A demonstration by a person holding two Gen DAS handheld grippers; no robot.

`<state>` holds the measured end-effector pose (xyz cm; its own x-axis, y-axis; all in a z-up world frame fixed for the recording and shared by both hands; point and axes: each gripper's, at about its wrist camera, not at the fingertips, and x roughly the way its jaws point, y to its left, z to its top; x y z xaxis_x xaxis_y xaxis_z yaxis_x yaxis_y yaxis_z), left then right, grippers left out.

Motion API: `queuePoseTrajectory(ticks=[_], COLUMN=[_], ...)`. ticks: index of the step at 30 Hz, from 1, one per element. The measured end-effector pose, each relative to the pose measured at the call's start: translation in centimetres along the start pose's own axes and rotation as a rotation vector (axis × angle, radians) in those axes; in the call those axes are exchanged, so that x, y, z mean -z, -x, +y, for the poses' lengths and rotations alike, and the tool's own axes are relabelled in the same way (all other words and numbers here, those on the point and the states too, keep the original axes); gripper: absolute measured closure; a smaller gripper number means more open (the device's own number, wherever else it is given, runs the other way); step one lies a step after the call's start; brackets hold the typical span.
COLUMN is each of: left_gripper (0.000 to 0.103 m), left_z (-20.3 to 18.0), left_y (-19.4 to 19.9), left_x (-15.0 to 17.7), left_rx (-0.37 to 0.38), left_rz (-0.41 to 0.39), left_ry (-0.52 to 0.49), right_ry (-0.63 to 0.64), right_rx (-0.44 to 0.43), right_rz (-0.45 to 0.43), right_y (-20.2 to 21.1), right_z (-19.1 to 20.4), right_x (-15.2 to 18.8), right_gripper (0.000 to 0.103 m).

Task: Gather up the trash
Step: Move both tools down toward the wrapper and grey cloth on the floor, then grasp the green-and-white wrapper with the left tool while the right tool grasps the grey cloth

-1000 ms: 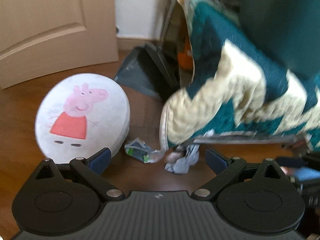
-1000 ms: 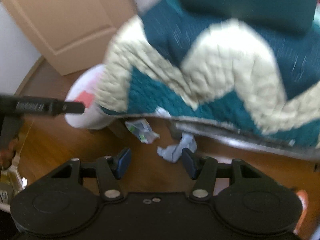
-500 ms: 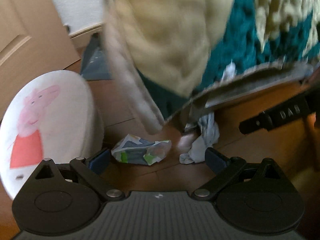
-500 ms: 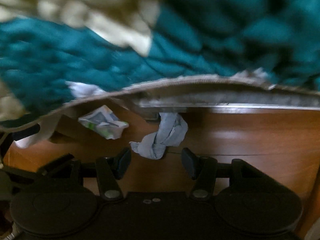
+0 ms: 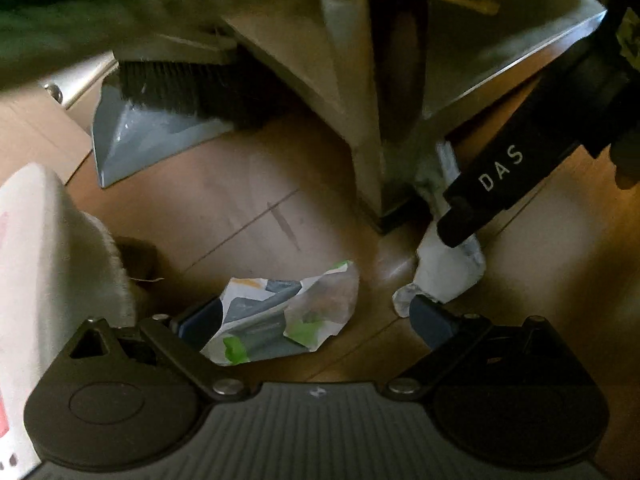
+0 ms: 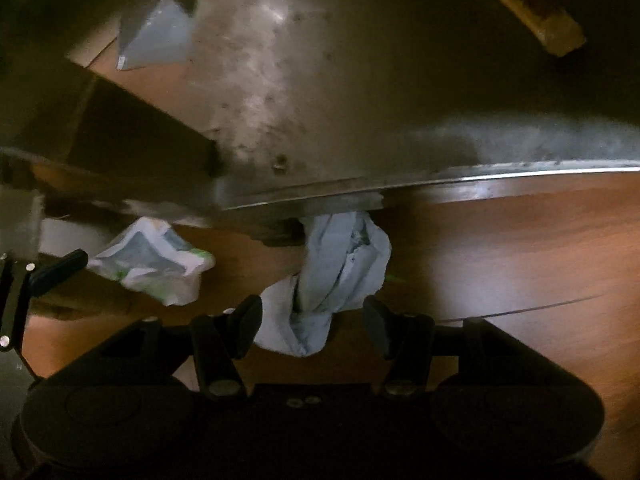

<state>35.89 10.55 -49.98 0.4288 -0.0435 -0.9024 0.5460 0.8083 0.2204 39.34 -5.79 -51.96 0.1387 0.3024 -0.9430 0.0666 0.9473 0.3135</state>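
Observation:
A crumpled white, green and grey wrapper (image 5: 280, 316) lies on the wooden floor between the open fingers of my left gripper (image 5: 316, 318). A crumpled pale blue tissue (image 6: 332, 280) lies on the floor below the edge of a furniture frame. My right gripper (image 6: 314, 318) is open with its fingers either side of the tissue's near end. The wrapper also shows in the right wrist view (image 6: 152, 266), and the tissue in the left wrist view (image 5: 444, 268), partly behind the right gripper's finger (image 5: 504, 176).
A furniture leg (image 5: 384, 128) and frame stand just behind the trash. A grey dustpan with a brush (image 5: 160, 120) lies on the floor further back. A white round cushion (image 5: 44, 264) stands at the left. A quilt edge hangs overhead.
Both grippers have dropped down and forward under the hanging quilt, close to the floor. The wrapper now sits between the left fingers and the tissue between the right fingers.

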Motion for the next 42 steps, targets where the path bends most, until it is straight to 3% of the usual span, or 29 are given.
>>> queuePoseTrajectory(ticks=[6, 12, 14, 22, 25, 26, 28, 36, 42], left_gripper=[0.003, 0.027, 0.044, 0.069, 0.073, 0.075, 0.078, 0.086, 0.088], left_z=[-0.1, 0.2, 0.3, 0.3, 0.3, 0.5, 0.4, 0.3, 1.6], left_y=[-1.8, -4.0, -4.5, -4.4, -4.0, -4.0, -3.5, -0.8, 3.3], left_x=[-0.6, -0.4, -0.1, 1.2, 1.7, 1.9, 2.6, 4.8, 6.0], left_rx=[0.011, 0.037, 0.039, 0.034, 0.029, 0.034, 0.043, 0.079, 0.087], left_rz=[0.032, 0.080, 0.104, 0.133, 0.141, 0.144, 0.152, 0.170, 0.160], left_ry=[0.011, 0.067, 0.086, 0.172, 0.237, 0.262, 0.299, 0.395, 0.477], right_ry=[-0.029, 0.005, 0.038, 0.148, 0.191, 0.210, 0.247, 0.311, 0.354], right_rx=[0.029, 0.031, 0.037, 0.055, 0.054, 0.058, 0.056, 0.055, 0.052], right_rz=[0.002, 0.036, 0.038, 0.055, 0.075, 0.083, 0.102, 0.115, 0.073], right_y=[-1.7, -3.2, -3.4, -3.6, -3.3, -3.2, -2.8, -0.3, 4.6], right_z=[0.0, 0.6, 1.0, 1.3, 1.0, 1.0, 1.0, 0.3, 0.5], right_x=[-0.3, -0.8, -0.8, 0.5, 1.2, 1.4, 1.9, 4.1, 5.9], right_gripper=[0.048, 0.046, 0.048, 0.054, 0.062, 0.072, 0.076, 0.078, 0.078])
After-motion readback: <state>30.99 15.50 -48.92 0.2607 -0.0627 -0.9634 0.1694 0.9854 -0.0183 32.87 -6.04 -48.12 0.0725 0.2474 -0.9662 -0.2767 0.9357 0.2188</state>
